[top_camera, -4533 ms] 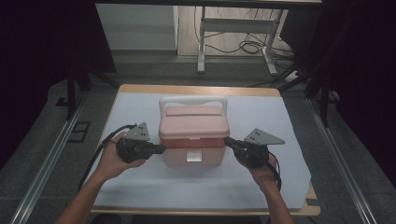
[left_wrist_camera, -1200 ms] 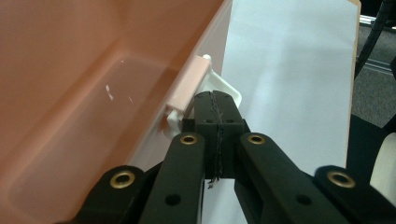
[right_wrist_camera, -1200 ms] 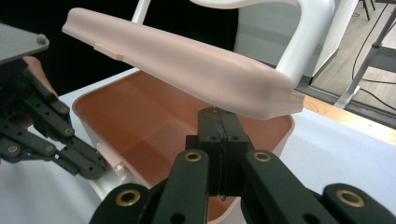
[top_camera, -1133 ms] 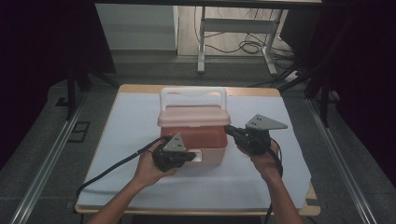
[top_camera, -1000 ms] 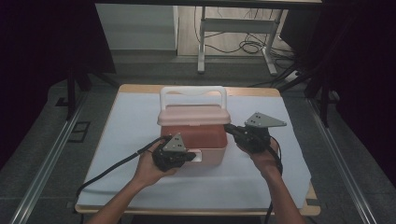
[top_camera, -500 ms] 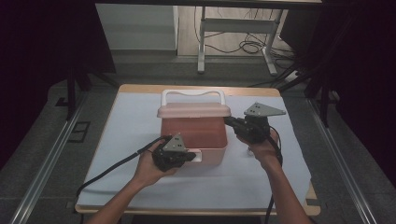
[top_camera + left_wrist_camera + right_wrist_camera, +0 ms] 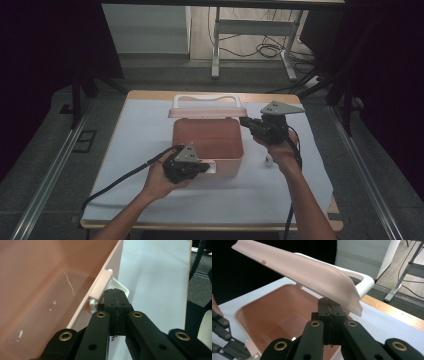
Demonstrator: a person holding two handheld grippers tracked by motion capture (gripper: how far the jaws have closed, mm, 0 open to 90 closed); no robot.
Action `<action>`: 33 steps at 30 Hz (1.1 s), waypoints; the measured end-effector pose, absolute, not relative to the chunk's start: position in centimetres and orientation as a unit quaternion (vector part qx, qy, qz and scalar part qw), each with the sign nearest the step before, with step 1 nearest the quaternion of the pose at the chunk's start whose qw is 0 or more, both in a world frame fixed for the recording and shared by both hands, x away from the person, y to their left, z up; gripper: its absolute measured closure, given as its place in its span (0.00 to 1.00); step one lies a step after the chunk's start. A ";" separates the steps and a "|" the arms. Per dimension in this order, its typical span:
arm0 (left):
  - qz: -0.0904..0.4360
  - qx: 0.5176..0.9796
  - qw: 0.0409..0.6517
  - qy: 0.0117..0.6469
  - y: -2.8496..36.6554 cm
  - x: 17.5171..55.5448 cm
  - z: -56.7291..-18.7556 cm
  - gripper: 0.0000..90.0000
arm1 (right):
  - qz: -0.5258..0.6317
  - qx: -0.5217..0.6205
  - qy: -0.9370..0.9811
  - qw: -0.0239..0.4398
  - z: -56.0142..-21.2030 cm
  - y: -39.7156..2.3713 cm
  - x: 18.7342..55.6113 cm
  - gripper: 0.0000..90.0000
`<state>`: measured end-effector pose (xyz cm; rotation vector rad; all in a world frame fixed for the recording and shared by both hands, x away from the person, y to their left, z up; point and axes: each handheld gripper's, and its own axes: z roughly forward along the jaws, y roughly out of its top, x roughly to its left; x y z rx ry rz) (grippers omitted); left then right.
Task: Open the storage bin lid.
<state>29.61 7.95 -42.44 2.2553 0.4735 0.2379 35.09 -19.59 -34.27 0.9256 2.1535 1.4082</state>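
A pink plastic box (image 7: 208, 140) stands in the middle of the table, its inside bare. Its lid (image 7: 206, 113) with a white handle (image 7: 206, 98) is hinged at the far side and stands raised. My right gripper (image 7: 243, 121) is shut, its tips under the lid's right edge (image 7: 352, 300). The left gripper (image 7: 204, 167) is shut too, tips resting against the white latch (image 7: 122, 288) on the box's near wall. In the right gripper view the open box (image 7: 279, 312) lies below the tilted lid (image 7: 307, 270).
A white sheet (image 7: 145, 130) covers the wooden table (image 7: 150, 94). A small white object (image 7: 268, 160) lies on the sheet right of the box, beside my right wrist. Metal rails run along the floor on both sides, with a desk frame and cables beyond.
The right gripper has risen and moved back, swinging the lid up from nearly flat to steeply raised. The left gripper has stayed at the latch.
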 end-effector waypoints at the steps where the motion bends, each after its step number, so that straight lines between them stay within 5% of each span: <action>1: 0.094 0.892 0.401 0.187 7.9 29.6 -42.4 1.00 | 0.503 0.333 0.771 0.203 -34.2 -19.6 35.2 1.00; 33: 0.098 0.892 0.401 0.184 7.9 29.5 -42.5 1.00 | 0.483 0.348 0.775 0.214 -33.5 -19.4 37.9 1.00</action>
